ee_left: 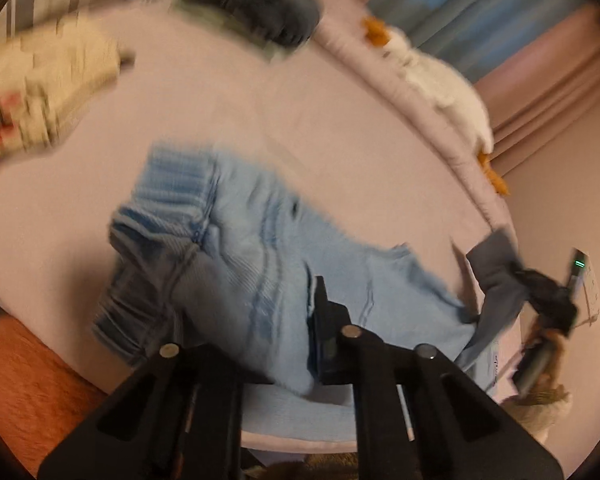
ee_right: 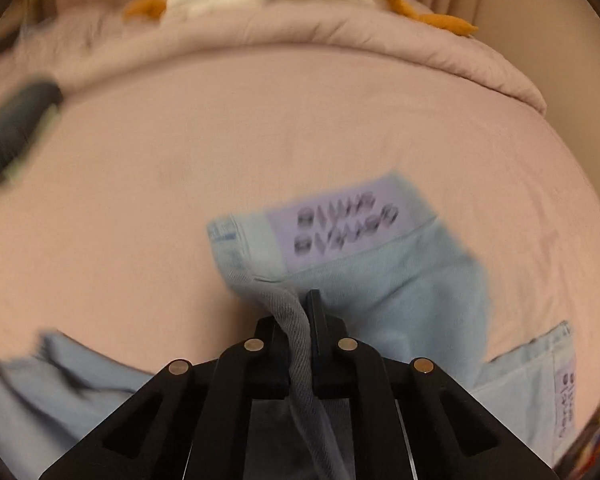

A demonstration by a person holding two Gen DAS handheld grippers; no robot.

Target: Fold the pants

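Observation:
Light blue denim pants (ee_left: 236,248) lie crumpled on a pink bed sheet (ee_left: 300,120), ribbed waistband toward the upper left. My left gripper (ee_left: 300,320) is shut on a fold of the pants near the bed's front edge; cloth covers its left finger. At the right edge, my right gripper (ee_left: 548,296) holds a corner showing the grey inner side. In the right wrist view, my right gripper (ee_right: 296,312) is shut on a grey twisted fold of the pants (ee_right: 380,280), lifted off the sheet. A lilac printed label (ee_right: 340,220) faces up beyond the fingers.
A pale folded stack (ee_left: 40,92) and a dark folded garment (ee_left: 256,12) sit at the far left of the bed. A white plush with orange feet (ee_left: 440,80) rests on the rumpled duvet (ee_right: 340,40). An orange surface (ee_left: 20,380) lies beside the bed's near edge.

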